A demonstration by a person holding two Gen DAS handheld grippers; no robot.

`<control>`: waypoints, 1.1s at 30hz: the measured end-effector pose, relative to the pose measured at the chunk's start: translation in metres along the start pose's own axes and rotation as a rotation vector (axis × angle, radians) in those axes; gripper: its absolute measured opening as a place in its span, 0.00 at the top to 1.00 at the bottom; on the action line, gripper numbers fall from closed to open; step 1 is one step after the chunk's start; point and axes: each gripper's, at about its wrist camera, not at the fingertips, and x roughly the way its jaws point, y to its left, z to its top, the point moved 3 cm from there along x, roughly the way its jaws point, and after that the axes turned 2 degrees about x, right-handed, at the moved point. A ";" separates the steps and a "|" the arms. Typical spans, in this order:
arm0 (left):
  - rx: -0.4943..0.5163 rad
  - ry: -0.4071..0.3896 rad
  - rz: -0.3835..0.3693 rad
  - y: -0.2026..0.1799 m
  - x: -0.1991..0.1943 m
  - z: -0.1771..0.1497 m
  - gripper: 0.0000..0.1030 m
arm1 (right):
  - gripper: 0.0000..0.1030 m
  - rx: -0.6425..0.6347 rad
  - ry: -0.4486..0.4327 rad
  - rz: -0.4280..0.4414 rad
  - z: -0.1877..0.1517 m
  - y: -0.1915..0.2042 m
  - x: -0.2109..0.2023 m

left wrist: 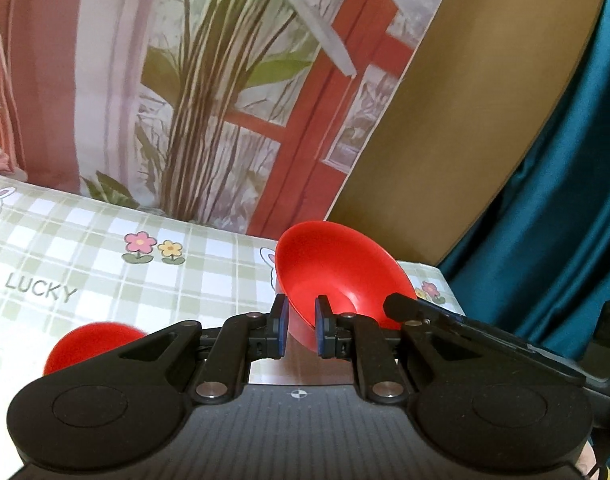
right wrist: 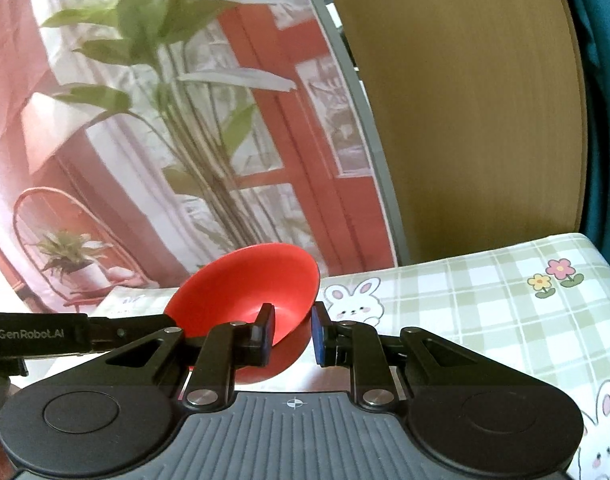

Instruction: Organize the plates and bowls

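A red bowl (left wrist: pixel 337 272) is held tilted above the checked tablecloth (left wrist: pixel 105 264), gripped from two sides. My left gripper (left wrist: pixel 301 326) is shut on its near rim, one pad inside and one outside. My right gripper (right wrist: pixel 291 334) is shut on the same red bowl (right wrist: pixel 249 292) at its opposite rim. The right gripper's finger (left wrist: pixel 401 306) shows in the left wrist view at the bowl's right edge. A second red bowl or plate (left wrist: pixel 93 340) lies on the cloth at the lower left, partly hidden by my left gripper's body.
A printed backdrop (left wrist: pixel 209 100) of plants and a red window stands behind the table. A brown board (left wrist: pixel 465 120) leans at the back right, with teal curtain (left wrist: pixel 557 200) beyond the table's right edge. The cloth (right wrist: pixel 485 300) stretches right in the right wrist view.
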 end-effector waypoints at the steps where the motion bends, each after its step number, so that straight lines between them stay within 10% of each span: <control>1: 0.001 0.000 0.001 -0.001 -0.004 -0.003 0.85 | 0.82 -0.001 0.000 0.000 -0.002 0.004 -0.005; 33: 0.060 0.141 -0.009 -0.008 -0.042 -0.086 0.84 | 0.81 0.021 0.111 -0.067 -0.092 0.009 -0.058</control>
